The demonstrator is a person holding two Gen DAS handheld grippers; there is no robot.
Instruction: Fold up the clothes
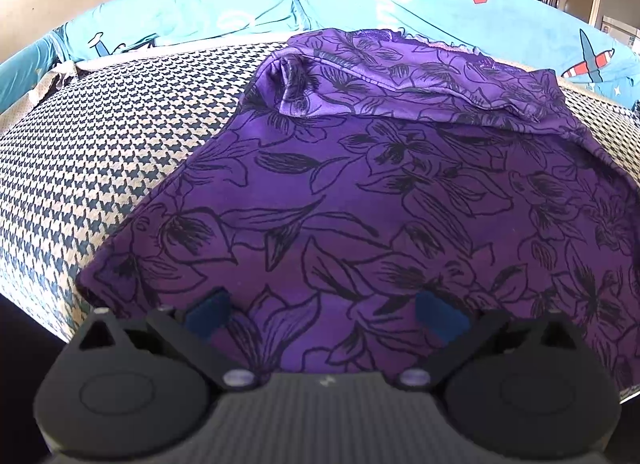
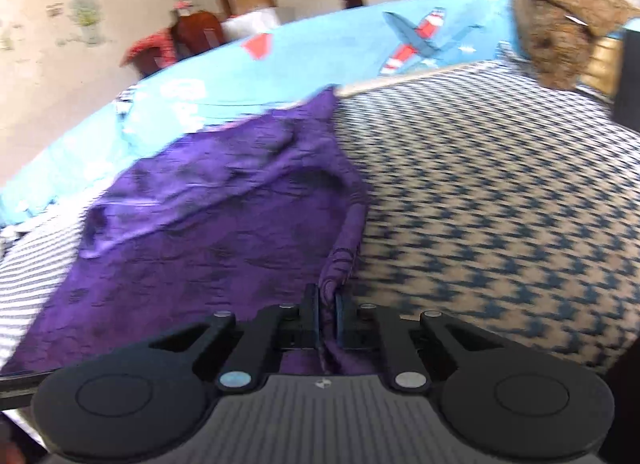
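Purple garment [image 1: 400, 192]: black flower print, spread on houndstooth cover [image 1: 120, 136], far edge folded over
Left gripper [image 1: 324, 316]: tongs wide, empty, above near hem
Right gripper [image 2: 327, 316]: tongs narrow, pinching garment's right edge
Behind: blue sheet [image 1: 240, 4]

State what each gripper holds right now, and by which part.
The right gripper is shut on the purple floral garment, pinching a bunched fold along its right-hand edge. The left gripper is open above the same garment and holds nothing.
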